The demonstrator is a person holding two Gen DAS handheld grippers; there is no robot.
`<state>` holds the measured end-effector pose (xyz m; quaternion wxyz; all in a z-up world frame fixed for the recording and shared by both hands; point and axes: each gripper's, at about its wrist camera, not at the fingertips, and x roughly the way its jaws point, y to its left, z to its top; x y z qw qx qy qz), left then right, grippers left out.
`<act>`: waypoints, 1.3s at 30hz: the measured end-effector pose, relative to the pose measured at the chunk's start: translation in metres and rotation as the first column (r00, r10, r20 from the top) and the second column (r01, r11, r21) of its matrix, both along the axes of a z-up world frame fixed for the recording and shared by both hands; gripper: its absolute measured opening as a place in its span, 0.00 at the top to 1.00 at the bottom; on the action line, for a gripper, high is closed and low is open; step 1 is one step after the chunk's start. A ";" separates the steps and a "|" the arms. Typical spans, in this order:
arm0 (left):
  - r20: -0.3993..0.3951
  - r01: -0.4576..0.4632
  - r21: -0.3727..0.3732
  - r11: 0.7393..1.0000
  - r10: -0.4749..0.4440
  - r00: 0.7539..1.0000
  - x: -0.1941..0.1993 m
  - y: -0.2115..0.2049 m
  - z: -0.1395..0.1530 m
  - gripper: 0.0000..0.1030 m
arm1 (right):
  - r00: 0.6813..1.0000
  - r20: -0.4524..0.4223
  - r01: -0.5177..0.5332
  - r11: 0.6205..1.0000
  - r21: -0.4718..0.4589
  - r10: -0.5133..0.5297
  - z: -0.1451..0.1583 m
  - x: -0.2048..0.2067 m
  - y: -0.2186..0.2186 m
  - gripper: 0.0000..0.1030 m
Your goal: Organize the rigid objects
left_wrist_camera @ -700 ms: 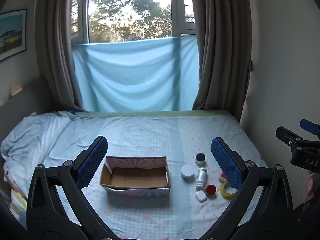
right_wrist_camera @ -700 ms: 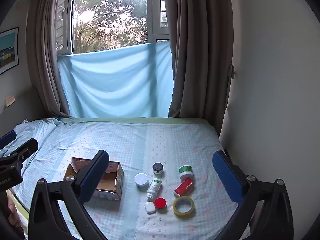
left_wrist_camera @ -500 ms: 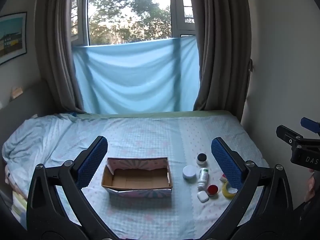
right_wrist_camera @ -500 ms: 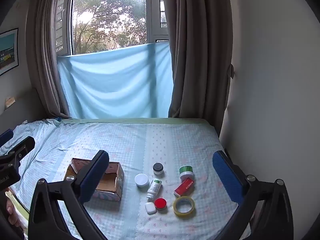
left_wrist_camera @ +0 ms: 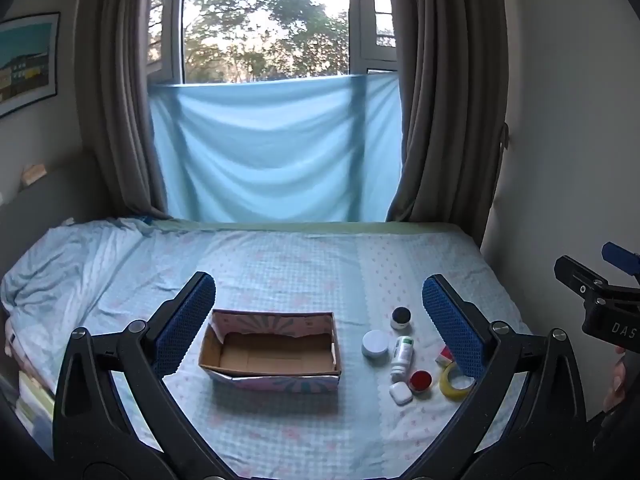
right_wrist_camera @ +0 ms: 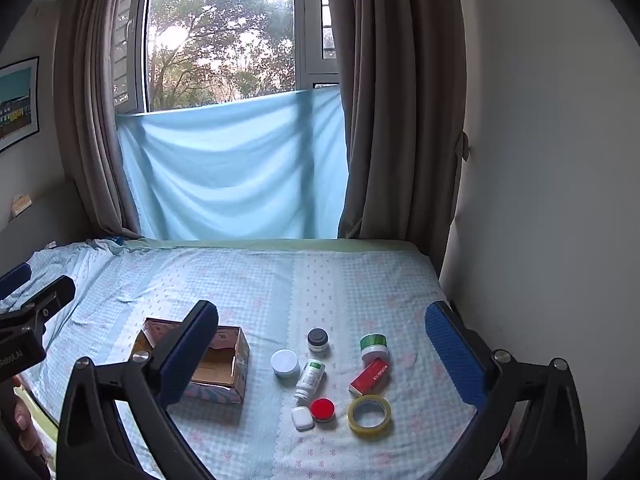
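An empty open cardboard box (left_wrist_camera: 276,354) (right_wrist_camera: 216,368) sits on the bed. To its right lie small items: a black-lidded jar (right_wrist_camera: 318,339), a white round jar (right_wrist_camera: 285,363), a white bottle on its side (right_wrist_camera: 310,378), a green-lidded jar (right_wrist_camera: 374,346), a red box (right_wrist_camera: 370,376), a red lid (right_wrist_camera: 322,409), a white case (right_wrist_camera: 302,418) and a tape roll (right_wrist_camera: 369,414). My left gripper (left_wrist_camera: 318,316) is open and empty, above and short of the box. My right gripper (right_wrist_camera: 322,340) is open and empty, held above the items.
The bed (right_wrist_camera: 280,280) has a light blue patterned sheet, rumpled at the left (left_wrist_camera: 60,264). A wall (right_wrist_camera: 540,200) runs along its right side. Curtains and a blue cloth (left_wrist_camera: 276,152) hang at the far end.
Both views have shifted only slightly; the left gripper's view has drifted a little. Nothing was taken hold of and no object moved.
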<state>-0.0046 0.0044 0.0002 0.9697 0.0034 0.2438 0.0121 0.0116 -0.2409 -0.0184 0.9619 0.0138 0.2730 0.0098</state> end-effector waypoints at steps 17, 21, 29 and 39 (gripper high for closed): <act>0.001 0.003 -0.006 1.000 -0.003 1.000 0.003 0.005 0.001 0.00 | 1.000 -0.002 0.011 1.000 -0.013 -0.011 -0.004 0.004 0.002 0.00; -0.001 0.007 -0.004 1.000 -0.007 1.000 0.003 0.005 0.001 0.00 | 1.000 -0.010 0.020 1.000 -0.017 -0.020 -0.005 0.006 0.002 0.00; 0.000 0.018 -0.017 1.000 -0.018 1.000 0.002 0.006 0.001 0.00 | 0.999 -0.010 0.032 0.999 -0.031 -0.032 -0.005 0.006 0.003 0.00; 0.002 0.016 -0.011 1.000 -0.016 1.000 0.001 0.005 0.002 0.00 | 0.999 -0.010 0.036 0.999 -0.031 -0.036 -0.002 0.001 0.004 0.00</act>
